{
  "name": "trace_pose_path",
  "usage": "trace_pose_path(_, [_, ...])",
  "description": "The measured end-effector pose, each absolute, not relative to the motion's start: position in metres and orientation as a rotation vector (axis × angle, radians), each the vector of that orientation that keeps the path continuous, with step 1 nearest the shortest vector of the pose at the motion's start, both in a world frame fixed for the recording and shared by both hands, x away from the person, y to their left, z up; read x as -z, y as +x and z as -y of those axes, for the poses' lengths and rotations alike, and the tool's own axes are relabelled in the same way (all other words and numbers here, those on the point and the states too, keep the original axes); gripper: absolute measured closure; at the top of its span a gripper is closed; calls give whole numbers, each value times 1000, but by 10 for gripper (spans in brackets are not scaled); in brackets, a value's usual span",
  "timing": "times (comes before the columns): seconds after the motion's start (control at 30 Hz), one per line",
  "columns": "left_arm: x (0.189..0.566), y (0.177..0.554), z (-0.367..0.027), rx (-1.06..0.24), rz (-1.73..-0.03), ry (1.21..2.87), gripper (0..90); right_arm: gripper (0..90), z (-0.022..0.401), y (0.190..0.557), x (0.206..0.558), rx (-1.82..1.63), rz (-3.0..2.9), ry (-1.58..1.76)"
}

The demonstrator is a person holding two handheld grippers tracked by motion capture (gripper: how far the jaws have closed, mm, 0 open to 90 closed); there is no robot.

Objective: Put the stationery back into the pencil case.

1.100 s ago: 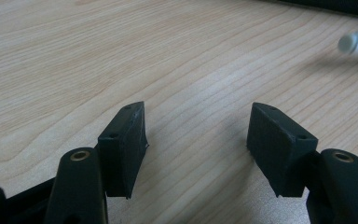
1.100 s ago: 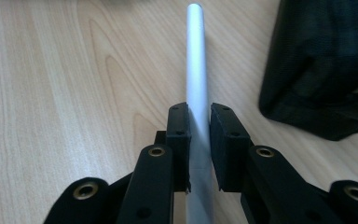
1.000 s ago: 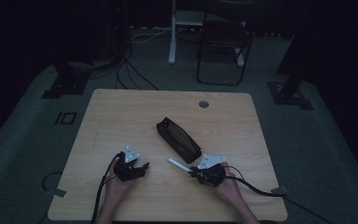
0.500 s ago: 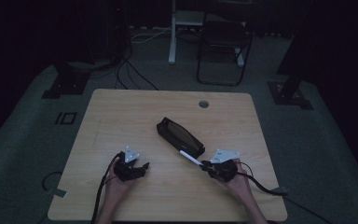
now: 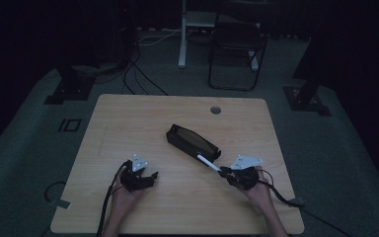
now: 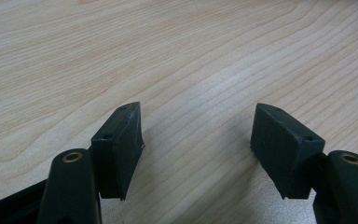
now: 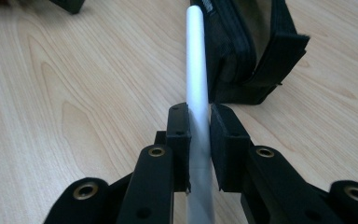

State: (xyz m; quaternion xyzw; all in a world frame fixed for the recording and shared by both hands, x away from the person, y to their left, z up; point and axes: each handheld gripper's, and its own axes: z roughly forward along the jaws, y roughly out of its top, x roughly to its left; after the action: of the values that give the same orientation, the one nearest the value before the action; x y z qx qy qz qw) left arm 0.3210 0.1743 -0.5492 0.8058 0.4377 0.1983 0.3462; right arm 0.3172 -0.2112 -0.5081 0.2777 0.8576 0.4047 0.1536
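Observation:
A black zip pouch (image 5: pixel 193 143) lies slantwise in the middle of the wooden table (image 5: pixel 128 123). My right gripper (image 5: pixel 225 172) is shut on a white pen (image 5: pixel 207 162), whose far end points up-left and reaches the pouch's near right end. In the right gripper view the pen (image 7: pixel 197 70) runs straight ahead from between the jaws of the right gripper (image 7: pixel 199 140), alongside the pouch (image 7: pixel 247 51). My left gripper (image 5: pixel 148 178) rests near the table's front left with its jaws wide apart. In the left gripper view the left gripper (image 6: pixel 196 135) has bare wood between its fingers.
A round cable hole (image 5: pixel 215 109) sits near the table's far edge. Behind the table stand a dark chair (image 5: pixel 237 49) and a white post (image 5: pixel 182 34). Stand bases (image 5: pixel 64 89) and cables lie on the grey floor around the table.
My right gripper has carried the white pen to the right and a little forward, so its tip now lies at the pouch's near right end. The left gripper has stayed put.

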Motion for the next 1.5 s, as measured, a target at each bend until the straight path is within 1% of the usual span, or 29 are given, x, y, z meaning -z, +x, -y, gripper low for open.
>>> trace_pose_path(0.63, [549, 322, -174, -520, -1153, 2089, 302, 789, 208, 321, 481, -1217, -2435, 738])
trace_pose_path(1.5, [549, 323, -173, -520, -1157, 2086, 300, 788, 200, 335, 451, -1206, -2410, 713])
